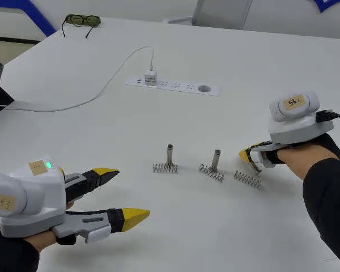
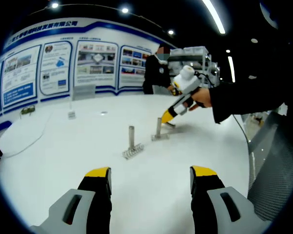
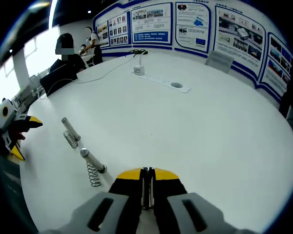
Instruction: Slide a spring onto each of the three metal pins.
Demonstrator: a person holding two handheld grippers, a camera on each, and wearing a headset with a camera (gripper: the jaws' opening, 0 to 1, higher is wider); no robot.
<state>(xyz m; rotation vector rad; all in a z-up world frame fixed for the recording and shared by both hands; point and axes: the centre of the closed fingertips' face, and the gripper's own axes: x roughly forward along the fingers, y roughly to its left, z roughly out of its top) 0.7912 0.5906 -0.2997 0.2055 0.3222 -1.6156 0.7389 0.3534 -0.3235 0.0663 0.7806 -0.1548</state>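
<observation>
Two metal pins stand upright mid-table, one on the left (image 1: 169,154) and one on the right (image 1: 216,160). A spring (image 1: 165,168) lies at the left pin's foot, a second spring (image 1: 211,173) at the right pin's foot, and a third spring (image 1: 247,179) lies further right. My right gripper (image 1: 252,157) hovers just above and right of that third spring. Its jaws are shut on a thin metal pin (image 3: 146,187). My left gripper (image 1: 122,194) is open and holds nothing, low at the near left, apart from the pins (image 2: 131,136).
A white power strip (image 1: 173,85) with a plugged charger and a cable trailing left lies behind the pins. Glasses (image 1: 82,21) rest at the far left, and a chair (image 1: 221,11) stands beyond the table. A person (image 2: 156,70) stands in the background.
</observation>
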